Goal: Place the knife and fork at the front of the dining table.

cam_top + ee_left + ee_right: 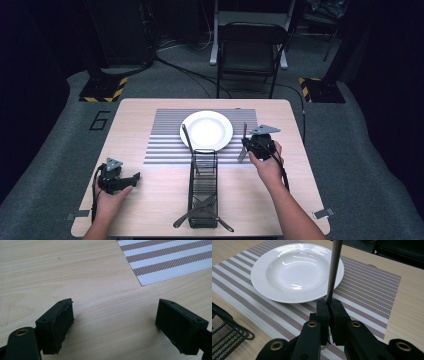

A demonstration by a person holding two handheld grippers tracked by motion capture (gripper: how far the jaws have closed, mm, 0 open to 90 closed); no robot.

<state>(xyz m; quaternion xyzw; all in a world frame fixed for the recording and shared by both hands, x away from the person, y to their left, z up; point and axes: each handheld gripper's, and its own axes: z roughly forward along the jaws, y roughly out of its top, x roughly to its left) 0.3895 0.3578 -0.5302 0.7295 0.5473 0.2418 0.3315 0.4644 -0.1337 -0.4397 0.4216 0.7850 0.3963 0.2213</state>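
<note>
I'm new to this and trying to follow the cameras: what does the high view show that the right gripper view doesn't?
High view alone: the left hand-held gripper, jaws open, and crossed utensils in the black wire basket's near end. Right gripper view alone: the right hand-held gripper pinching a slim grey metal utensil handle up close. Both: the round white plate on the brown-and-white striped placemat.

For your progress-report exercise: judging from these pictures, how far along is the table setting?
Done: the white plate sits on the striped placemat. In hand: the right gripper is shut on a fork, held above the mat's right side beside the plate. Left: cutlery remains in the black wire caddy, and the left gripper rests open on bare table.
</note>
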